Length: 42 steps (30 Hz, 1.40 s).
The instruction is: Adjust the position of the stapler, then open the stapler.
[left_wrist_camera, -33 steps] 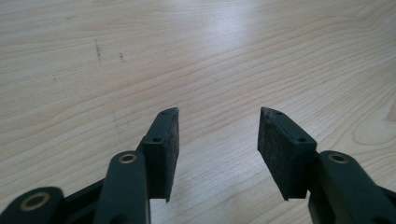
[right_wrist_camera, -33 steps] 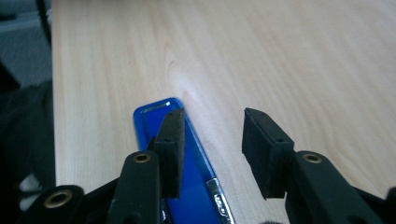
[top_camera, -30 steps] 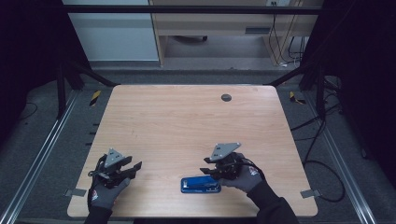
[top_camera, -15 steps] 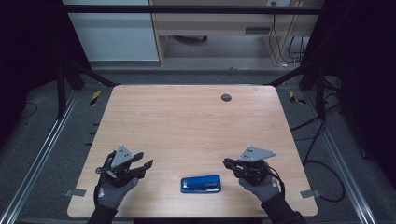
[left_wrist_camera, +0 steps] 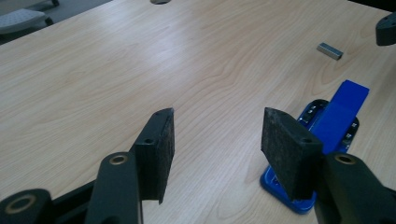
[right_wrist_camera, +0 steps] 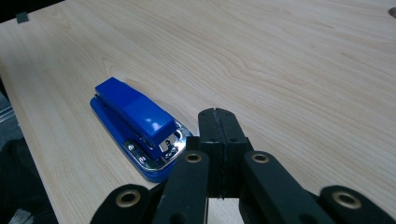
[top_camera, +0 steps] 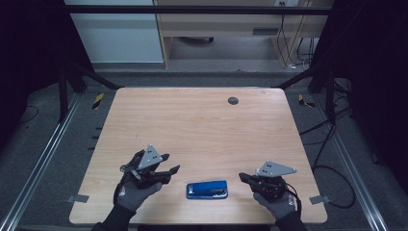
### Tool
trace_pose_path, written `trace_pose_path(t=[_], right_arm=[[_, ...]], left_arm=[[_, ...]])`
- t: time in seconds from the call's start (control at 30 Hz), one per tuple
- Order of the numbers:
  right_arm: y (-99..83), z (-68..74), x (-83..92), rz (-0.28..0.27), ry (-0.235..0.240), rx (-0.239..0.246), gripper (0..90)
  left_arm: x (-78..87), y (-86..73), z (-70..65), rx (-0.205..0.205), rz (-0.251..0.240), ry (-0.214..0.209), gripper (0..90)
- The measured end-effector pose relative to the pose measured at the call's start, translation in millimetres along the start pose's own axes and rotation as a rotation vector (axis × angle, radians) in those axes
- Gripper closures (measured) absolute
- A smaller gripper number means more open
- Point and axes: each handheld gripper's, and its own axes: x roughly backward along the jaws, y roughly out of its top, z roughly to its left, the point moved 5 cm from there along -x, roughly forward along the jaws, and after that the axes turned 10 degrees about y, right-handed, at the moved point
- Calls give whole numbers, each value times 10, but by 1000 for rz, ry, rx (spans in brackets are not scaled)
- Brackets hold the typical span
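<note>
The blue stapler (top_camera: 207,189) lies flat near the table's (top_camera: 202,125) near edge. Left of it, the left gripper (top_camera: 169,163) has just been opening, nothing between its jaws. Right of it, the right gripper (top_camera: 243,177) has just clenched empty. A small metal piece (left_wrist_camera: 329,50), perhaps staples, lies beyond the stapler.

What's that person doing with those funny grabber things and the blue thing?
A person holds a gripper in each gloved hand over a wooden table. A blue stapler lies flat near the front edge, between the two, and nothing is touching it. The left gripper has just been opening its jaws wide, with nothing between them, beside the stapler. The right gripper sits on the stapler's other side with its jaws shut together and empty.
</note>
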Motion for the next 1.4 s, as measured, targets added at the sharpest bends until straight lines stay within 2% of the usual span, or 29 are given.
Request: trace_pose_path(t=[0.13,0.3,0.63,0.8,1.0,1.4], right_arm=[[-81,32,-14,19,10,-16,900],[-147,65,-48,41,-6,-4,900],[-199,140,-131,63,-7,21,900],[-208,188,-158,67,-2,31,900],[-233,227,-215,80,17,28,900],[-276,303,-325,101,34,33,900]], left_arm=[[-79,76,-109,-33,16,-26,436],[-150,150,-220,-56,25,-63,427],[-247,283,-393,-141,64,-138,424],[-292,314,-495,-187,89,-180,428],[-379,330,-615,-259,142,-214,434],[-508,347,-831,-368,213,-287,482]])
